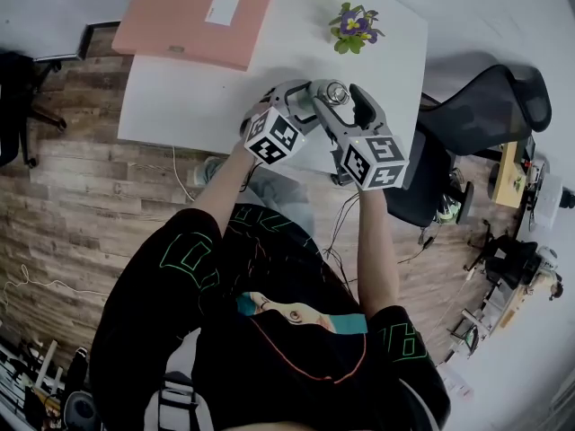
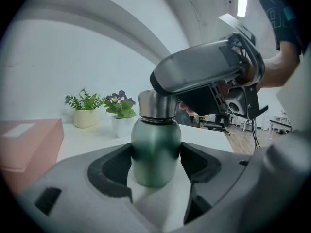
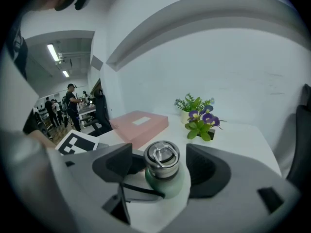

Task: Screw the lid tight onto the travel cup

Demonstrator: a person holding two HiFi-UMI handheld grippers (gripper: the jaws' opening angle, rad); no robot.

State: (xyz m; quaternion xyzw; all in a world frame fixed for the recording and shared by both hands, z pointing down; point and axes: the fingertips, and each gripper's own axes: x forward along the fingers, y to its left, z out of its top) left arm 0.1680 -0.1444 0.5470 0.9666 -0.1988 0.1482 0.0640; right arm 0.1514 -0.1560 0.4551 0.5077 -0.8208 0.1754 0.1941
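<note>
Centre of the left gripper view, the travel cup (image 2: 155, 152) stands upright on the white table (image 2: 87, 135), and the left gripper (image 2: 155, 164) has it: both dark pads press on the green body from either side, a firm clamp. Up top sits the steel lid (image 2: 156, 105), seated square on the neck as far as one can tell. Over to the right gripper view: the right gripper (image 3: 160, 165) comes in from above, jaws spread wide, the lid between them with daylight on both sides, so no grip on it. In the head view both tools meet at the table's near edge, middle of the frame, pink box (image 1: 193, 16) upper left, potted flowers (image 1: 355, 27) top centre. The read: mid-screwing, between turns, the right tool free to re-set. The next move calls for closing squarely on the lid's rim and twisting while the left keeps the body from spinning. How tight it is already, nobody can say
</note>
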